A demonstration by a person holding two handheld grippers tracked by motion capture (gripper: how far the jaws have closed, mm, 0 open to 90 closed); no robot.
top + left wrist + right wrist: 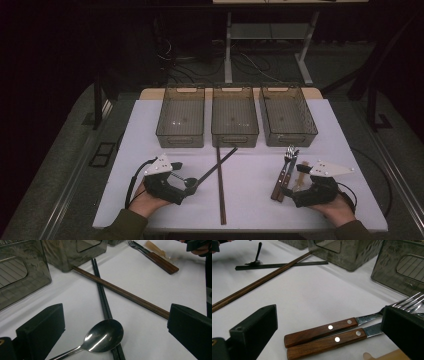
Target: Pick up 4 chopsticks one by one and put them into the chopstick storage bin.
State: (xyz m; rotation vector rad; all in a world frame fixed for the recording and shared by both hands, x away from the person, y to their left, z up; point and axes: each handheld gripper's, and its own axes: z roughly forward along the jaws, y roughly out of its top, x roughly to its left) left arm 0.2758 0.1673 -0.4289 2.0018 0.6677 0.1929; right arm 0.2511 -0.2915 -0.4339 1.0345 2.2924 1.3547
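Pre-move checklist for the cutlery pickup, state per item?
1. Left gripper open: ok, jaws stand wide either side of the spoon.
2. Right gripper open: ok, nothing pinched.
3. Spoon free to lift: not ok, its bowl lies on the black chopsticks.
4. Two wood-handled forks between the right jaws: ok, lying side by side and touching.
5. Three bins free of cutlery: ok.
6. Brown chopsticks clear of the black pair: not ok, they cross.

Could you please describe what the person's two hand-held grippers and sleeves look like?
Each black hand-held gripper, left and right, has two blocky black jaws, a pale three-cornered plate on top, and a trailing black cable. The person's sleeves are olive green.
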